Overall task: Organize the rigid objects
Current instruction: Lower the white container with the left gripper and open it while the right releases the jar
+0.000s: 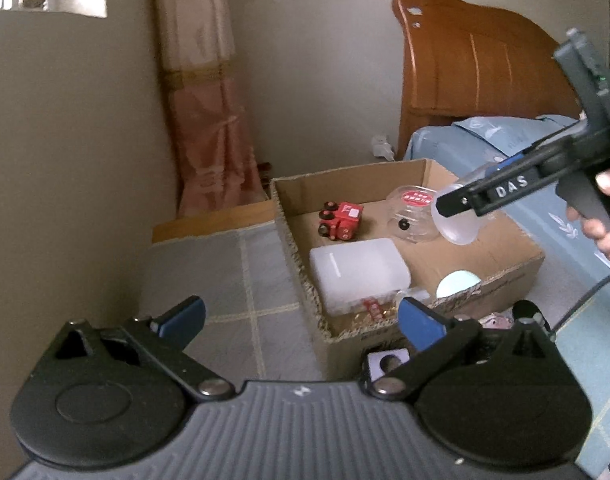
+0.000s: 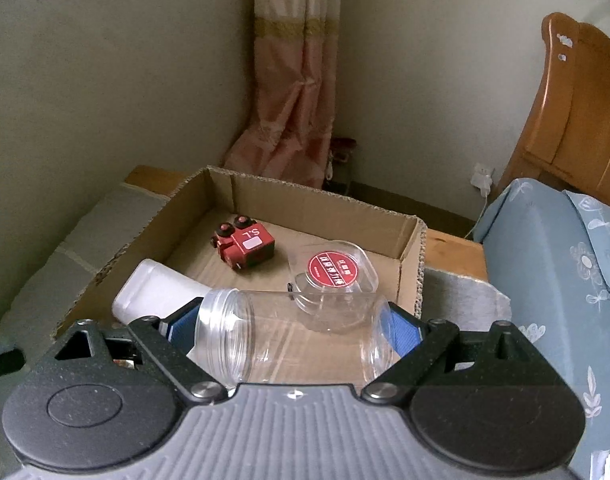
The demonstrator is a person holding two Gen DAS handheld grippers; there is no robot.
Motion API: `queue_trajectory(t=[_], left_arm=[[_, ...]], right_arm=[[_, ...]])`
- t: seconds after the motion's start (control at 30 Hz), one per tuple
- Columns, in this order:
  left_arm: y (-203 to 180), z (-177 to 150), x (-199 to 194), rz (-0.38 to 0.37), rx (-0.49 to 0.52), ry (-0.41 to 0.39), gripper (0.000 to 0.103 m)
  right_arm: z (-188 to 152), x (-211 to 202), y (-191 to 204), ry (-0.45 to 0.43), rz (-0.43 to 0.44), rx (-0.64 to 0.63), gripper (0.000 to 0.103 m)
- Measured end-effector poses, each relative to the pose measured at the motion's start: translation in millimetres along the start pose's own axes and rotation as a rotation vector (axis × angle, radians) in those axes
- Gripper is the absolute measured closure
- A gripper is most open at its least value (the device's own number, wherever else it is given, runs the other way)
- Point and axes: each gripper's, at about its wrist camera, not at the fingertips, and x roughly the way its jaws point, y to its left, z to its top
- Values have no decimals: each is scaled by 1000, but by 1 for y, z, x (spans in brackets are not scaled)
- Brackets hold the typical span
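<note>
An open cardboard box (image 1: pixel 517 258) (image 2: pixel 329 204) holds a red toy truck (image 1: pixel 341 220) (image 2: pixel 247 246), a white plastic case (image 1: pixel 357 272) (image 2: pixel 153 292) and a clear container with a red label (image 1: pixel 415 216) (image 2: pixel 333 276). My right gripper (image 2: pixel 295 330) is shut on a clear plastic jar (image 2: pixel 301 340), held sideways above the box. In the left wrist view the jar (image 1: pixel 459 220) hangs over the box's right part. My left gripper (image 1: pixel 301 322) is open and empty, at the box's near-left corner.
The box rests on a grey checked cloth (image 1: pixel 233 276). A blue floral bed (image 2: pixel 565 280) and wooden headboard (image 1: pixel 477 76) are to the right. A pink curtain (image 2: pixel 293 92) and wall are behind. A pale round object (image 1: pixel 459 282) sits at the box's near edge.
</note>
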Motion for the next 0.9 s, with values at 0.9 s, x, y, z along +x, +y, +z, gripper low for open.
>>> queue_trajectory(t=[0.9], left_arm=[[-19, -30, -14, 5, -71, 24, 1]], right_arm=[[-118, -62, 10, -80, 47, 78, 0]])
